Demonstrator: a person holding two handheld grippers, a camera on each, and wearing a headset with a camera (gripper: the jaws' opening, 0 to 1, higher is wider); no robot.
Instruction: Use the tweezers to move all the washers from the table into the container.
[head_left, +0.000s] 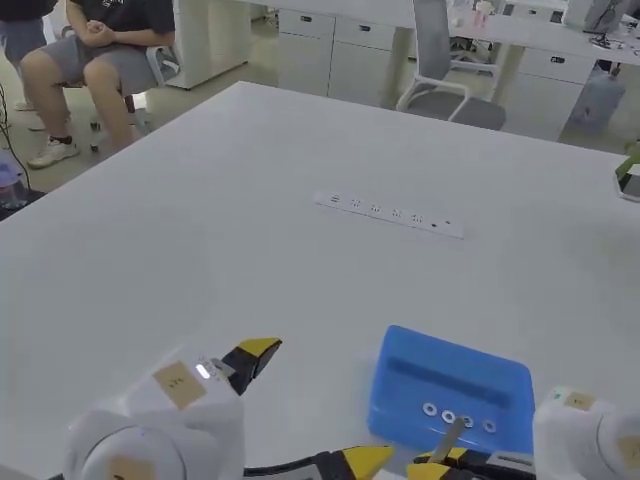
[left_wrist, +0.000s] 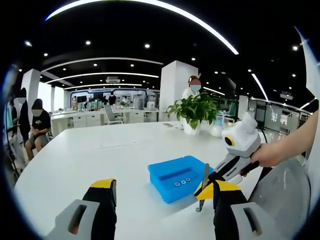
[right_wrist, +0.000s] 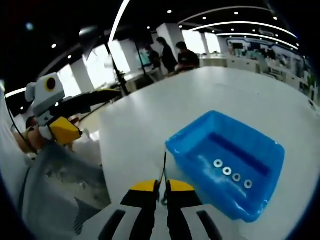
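A blue container (head_left: 455, 385) sits on the white table near me, with several washers (head_left: 458, 418) lying in a row inside it. My right gripper (head_left: 440, 465) is shut on thin metal tweezers (head_left: 452, 436), which point up at the container's near rim, close to the washers. In the right gripper view the tweezers (right_wrist: 164, 167) rise from the closed gripper (right_wrist: 160, 187) beside the container (right_wrist: 225, 160) and its washers (right_wrist: 231, 173). My left gripper (head_left: 313, 405) stands open just left of the container, holding nothing. Its own view shows the container (left_wrist: 180, 176) and tweezers (left_wrist: 204, 181) ahead of the gripper (left_wrist: 160, 192).
A white power strip (head_left: 390, 213) lies across the middle of the table (head_left: 200, 230). A person sits on a chair (head_left: 100, 50) past the far left corner. An office chair (head_left: 440, 70) stands behind the far edge. A potted plant (left_wrist: 195, 111) stands on the table.
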